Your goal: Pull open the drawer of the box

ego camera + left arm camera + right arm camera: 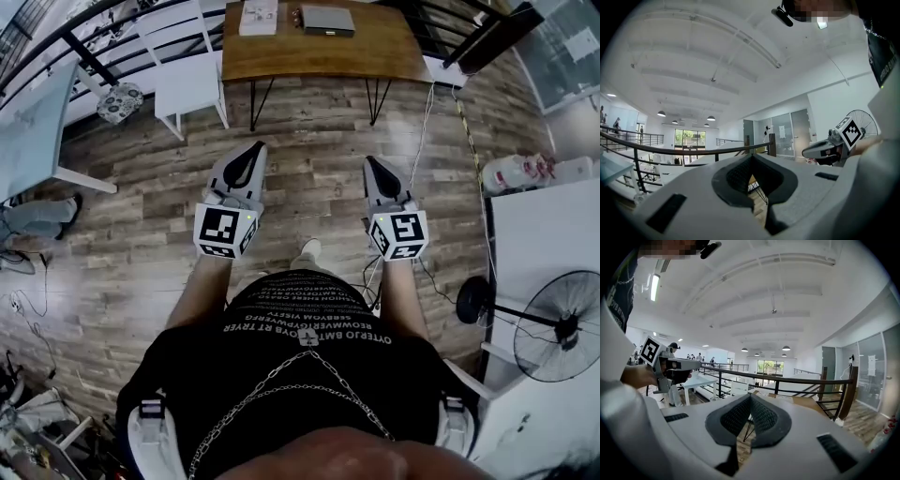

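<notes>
While the person stands on the brown wood-plank floor (309, 169) with both arms held out, the small white rectangular box (258, 17), which I take to be the one meant, lies on the far brown wooden counter with thin black legs (375, 47). It is well apart from either claw, and from here I cannot make out its drawer or a handle. A flat grey case (328, 20) lies near it.

To my eye the risk lies in the approach. The box looks light, so tugging the drawer with one claw while nothing steadies the body would likely drag the whole box across the counter or off its edge. Arriving with shut claws could also nudge it before any grip.

The left claw (255, 150) is closed, tips together, holding nothing. The right claw (370, 161) is likewise closed and empty, tipped slightly toward the floor.
</notes>
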A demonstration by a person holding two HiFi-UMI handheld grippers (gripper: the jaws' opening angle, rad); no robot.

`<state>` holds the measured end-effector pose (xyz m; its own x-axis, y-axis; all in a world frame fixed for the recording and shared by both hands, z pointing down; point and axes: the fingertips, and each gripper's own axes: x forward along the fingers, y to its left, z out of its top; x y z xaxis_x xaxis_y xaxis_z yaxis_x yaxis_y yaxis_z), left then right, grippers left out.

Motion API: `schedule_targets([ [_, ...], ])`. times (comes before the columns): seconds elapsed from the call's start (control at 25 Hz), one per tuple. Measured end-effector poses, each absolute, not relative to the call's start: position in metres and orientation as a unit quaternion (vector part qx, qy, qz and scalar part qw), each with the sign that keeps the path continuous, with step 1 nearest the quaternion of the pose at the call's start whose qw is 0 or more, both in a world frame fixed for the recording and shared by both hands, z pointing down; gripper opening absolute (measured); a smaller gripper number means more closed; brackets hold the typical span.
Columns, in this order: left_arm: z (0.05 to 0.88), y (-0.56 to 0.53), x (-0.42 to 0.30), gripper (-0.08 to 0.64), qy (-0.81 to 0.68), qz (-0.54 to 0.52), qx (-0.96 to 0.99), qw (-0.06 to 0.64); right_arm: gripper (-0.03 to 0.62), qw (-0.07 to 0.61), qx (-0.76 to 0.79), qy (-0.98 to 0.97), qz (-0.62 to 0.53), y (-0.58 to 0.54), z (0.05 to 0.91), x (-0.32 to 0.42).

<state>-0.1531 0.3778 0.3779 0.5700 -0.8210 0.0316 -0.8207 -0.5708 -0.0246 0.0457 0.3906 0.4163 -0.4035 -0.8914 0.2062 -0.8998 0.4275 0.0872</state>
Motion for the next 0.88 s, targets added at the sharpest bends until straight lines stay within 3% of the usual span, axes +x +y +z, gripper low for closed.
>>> schedule_targets([
  [0.88,0.365,0.297,-0.045,0.005,0.473,-0.051,-0.879,0.030,-0.003,0.075,0.508,-0.858,0.011,0.298,0.405,0.141],
])
